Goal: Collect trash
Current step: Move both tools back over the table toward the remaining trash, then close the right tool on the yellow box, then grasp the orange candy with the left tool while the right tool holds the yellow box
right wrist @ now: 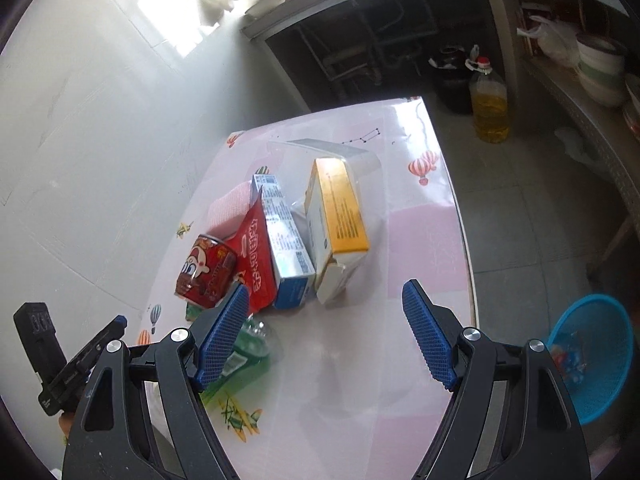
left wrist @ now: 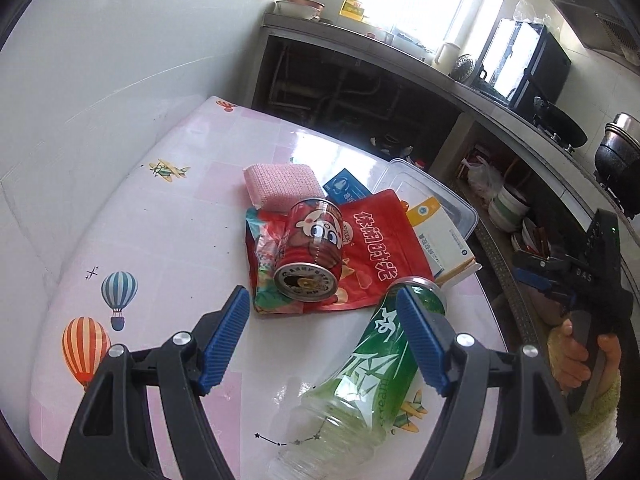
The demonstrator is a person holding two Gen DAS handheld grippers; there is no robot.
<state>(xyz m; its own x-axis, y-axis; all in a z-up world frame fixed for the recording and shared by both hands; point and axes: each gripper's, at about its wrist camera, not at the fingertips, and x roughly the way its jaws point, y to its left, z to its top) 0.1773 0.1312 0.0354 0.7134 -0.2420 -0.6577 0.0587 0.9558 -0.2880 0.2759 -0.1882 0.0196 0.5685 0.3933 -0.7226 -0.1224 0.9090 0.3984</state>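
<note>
A red can point(left wrist: 310, 250) lies on its side on a red snack bag point(left wrist: 376, 248), in the middle of a pink table point(left wrist: 168, 240). My left gripper point(left wrist: 320, 312) hovers open just short of the can, and nothing is between its pads. A green plastic bottle point(left wrist: 372, 364) lies under its right finger point(left wrist: 420, 340). In the right wrist view my right gripper point(right wrist: 326, 306) stands open over bare table, near a yellow box point(right wrist: 340, 208) and a blue box point(right wrist: 286, 240). The can point(right wrist: 206, 272) and the bag point(right wrist: 256, 256) lie to its left, the bottle point(right wrist: 248, 356) under its left finger.
A pink sponge point(left wrist: 280, 186) and a clear plastic container point(left wrist: 432, 192) sit behind the pile. A blue mesh basket point(right wrist: 592, 352) stands on the floor off the table's right edge. An oil jug point(right wrist: 488, 104) stands on the floor beyond. A white wall borders the table's left side.
</note>
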